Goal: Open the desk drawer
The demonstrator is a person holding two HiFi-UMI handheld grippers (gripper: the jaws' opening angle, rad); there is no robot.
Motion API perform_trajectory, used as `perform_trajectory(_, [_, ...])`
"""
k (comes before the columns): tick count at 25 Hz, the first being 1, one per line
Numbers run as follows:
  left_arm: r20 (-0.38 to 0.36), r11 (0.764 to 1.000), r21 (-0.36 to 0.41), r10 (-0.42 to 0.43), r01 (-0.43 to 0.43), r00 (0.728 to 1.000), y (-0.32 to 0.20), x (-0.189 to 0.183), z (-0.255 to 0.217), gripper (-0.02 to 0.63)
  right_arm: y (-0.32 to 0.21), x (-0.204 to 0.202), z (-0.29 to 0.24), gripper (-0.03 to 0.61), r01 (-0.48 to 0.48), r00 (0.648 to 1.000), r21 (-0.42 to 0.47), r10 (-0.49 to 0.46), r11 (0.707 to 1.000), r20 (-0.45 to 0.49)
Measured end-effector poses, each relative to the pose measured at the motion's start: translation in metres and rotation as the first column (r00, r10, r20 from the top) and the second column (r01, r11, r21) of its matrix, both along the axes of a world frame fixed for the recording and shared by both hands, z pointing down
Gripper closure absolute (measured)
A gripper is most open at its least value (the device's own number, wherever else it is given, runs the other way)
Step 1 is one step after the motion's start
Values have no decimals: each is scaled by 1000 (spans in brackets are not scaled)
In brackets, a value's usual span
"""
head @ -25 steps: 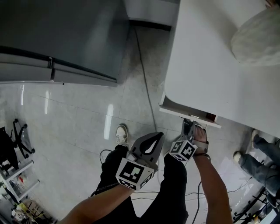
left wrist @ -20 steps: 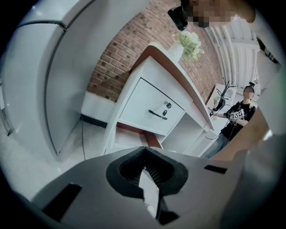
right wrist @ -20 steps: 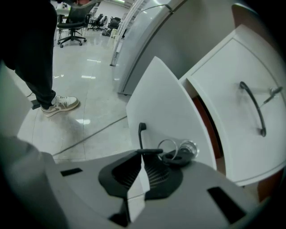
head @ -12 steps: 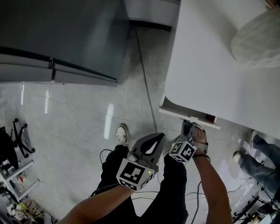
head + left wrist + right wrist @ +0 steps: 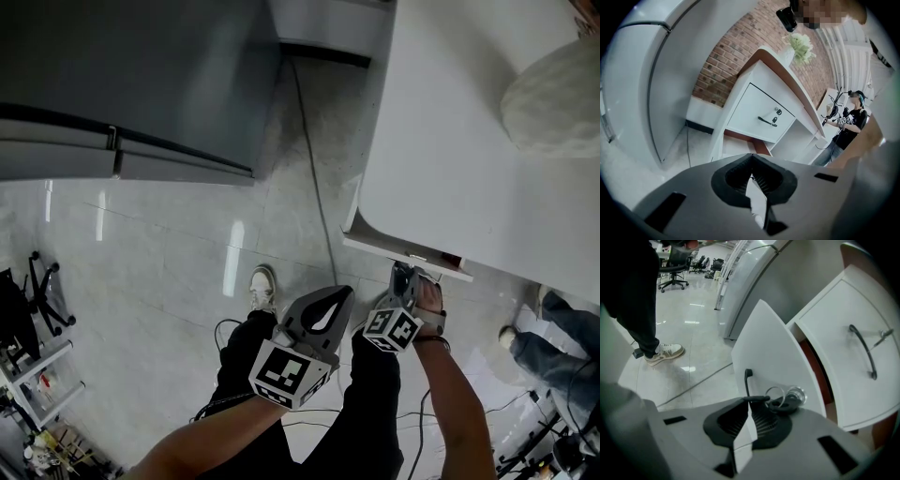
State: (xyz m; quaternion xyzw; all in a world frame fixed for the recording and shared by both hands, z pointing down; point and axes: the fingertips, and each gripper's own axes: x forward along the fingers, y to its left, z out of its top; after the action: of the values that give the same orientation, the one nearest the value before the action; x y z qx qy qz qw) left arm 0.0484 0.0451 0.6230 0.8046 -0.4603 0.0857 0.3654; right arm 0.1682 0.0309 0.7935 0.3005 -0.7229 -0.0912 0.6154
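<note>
The white desk [image 5: 450,141] fills the right of the head view. Its drawer front [image 5: 405,247] stands a little out from the lower edge. My right gripper [image 5: 405,274] reaches up to that front. In the right gripper view the right gripper [image 5: 750,401] is shut on the black drawer handle [image 5: 748,379] of the white drawer front [image 5: 773,352], with a key ring [image 5: 786,397] hanging next to the jaws. My left gripper [image 5: 323,314] hangs over my legs, apart from the desk. The left gripper [image 5: 752,161] is shut with nothing in it.
A grey cabinet [image 5: 131,84] stands at the upper left, and a cable [image 5: 314,187] runs over the tiled floor. Another person's legs [image 5: 553,337] are at the right. A second white front [image 5: 848,362] with a bar handle [image 5: 862,350] lies right of the gripped one.
</note>
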Motion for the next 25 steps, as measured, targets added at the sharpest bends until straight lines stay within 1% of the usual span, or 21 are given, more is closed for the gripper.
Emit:
perform_trajectory(3, [1,1000,-1,-7,7,1000,-1,-1,0,606,1,0,-1,551,-5,1000,-5,5,1000,9])
perform_trajectory(9, [-3,1000,-14,-14,14,1000,0,0,2,606,23,-2,-1,552,33,999,-16,-33,999,21])
perform_trajectory(11, [-5,1000,-13,-12,12,1000,0,1,1,606,28,-2,-2,551,31,999,-16,-31,999,24])
perform_trajectory(14, [-1,1000,-17,-13,13,1000,0,-2,2,606,28,-2,-2,551,-9,999,-27,10,1000,39])
perform_trajectory(17, [9,1000,-21,-22,22,1000,0,-6,3,606,28,-2,-3,549,-54,996,-72,59,996,67])
perform_trajectory(20, [13,999,-21,-28,28,1000,-1,-9,0,606,28,-1,-4,545,-81,994,-103,88,991,66])
perform_trajectory(23, [16,999,-30,-35,35,999,-1,-11,-2,606,27,-1,-7,541,-118,989,-114,127,986,70])
perform_trajectory(24, [17,999,-32,-37,38,999,-1,-11,-3,606,26,1,-10,543,-132,987,-114,141,985,73])
perform_trajectory(25, [17,999,-33,-40,40,999,-1,-11,-4,606,26,2,-13,561,-146,985,-113,155,983,76])
